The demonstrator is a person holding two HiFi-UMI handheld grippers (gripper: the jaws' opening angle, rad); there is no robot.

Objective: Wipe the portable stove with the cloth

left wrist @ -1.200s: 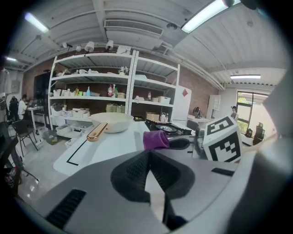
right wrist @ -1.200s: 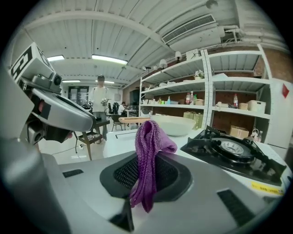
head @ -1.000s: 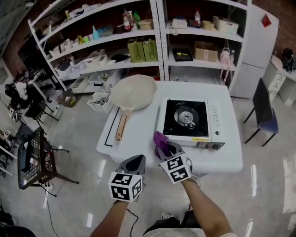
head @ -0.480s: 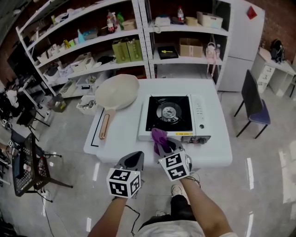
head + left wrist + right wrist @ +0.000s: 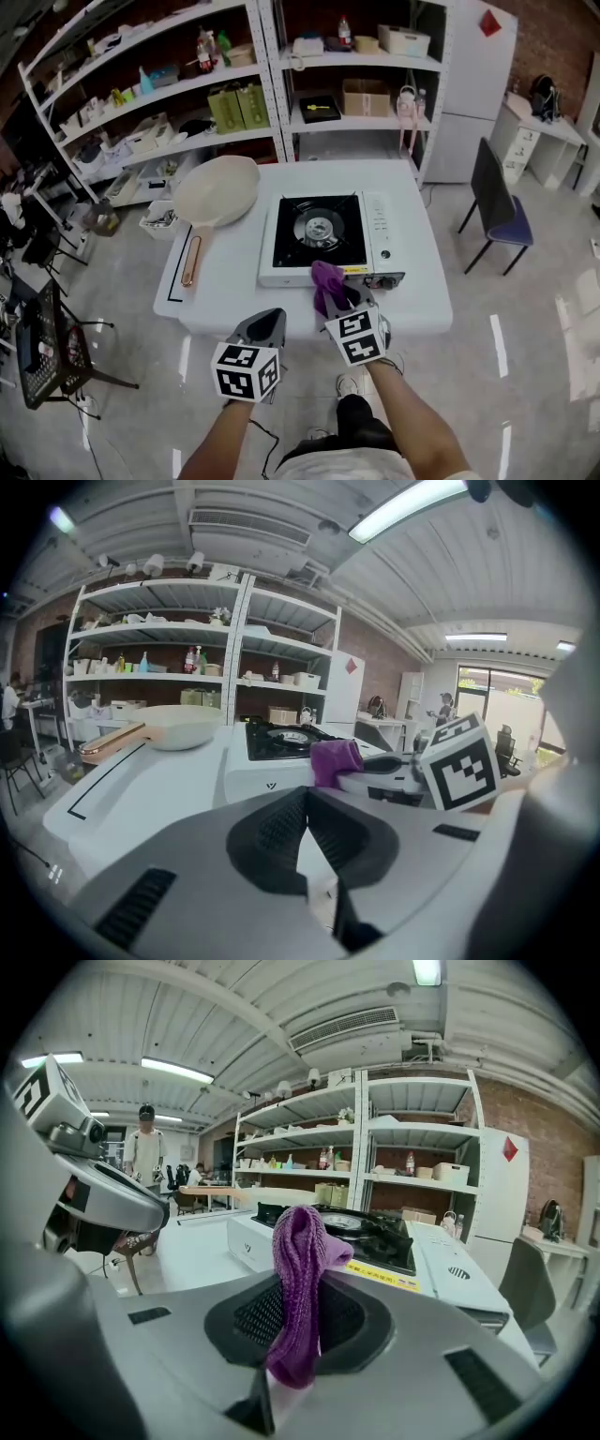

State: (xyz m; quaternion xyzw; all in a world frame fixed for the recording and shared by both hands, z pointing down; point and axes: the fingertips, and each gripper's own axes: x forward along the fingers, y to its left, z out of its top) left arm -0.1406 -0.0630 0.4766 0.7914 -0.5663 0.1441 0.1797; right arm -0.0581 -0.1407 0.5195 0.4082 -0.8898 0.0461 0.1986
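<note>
- A white portable stove with a black top and round burner [image 5: 319, 234] sat on a white rectangular table [image 5: 234, 281], towards its right half.
- A cream frying pan with a copper-coloured handle [image 5: 216, 192] lay on the table to the stove's left, well apart from it.
- The right gripper [image 5: 347, 298] was clamped on a purple knitted cloth [image 5: 326, 284]. In the right gripper view the cloth [image 5: 298, 1241] stood up in a fold between the jaws and hung below them.
- The cloth was held at the table's near edge, just in front of the stove's front side.
- The left gripper [image 5: 272, 321] hung beside the right one, short of the table. Its jaws were pressed together with nothing between them.
- White shelving with boxes and bottles [image 5: 187, 84] stood behind the table.
</note>
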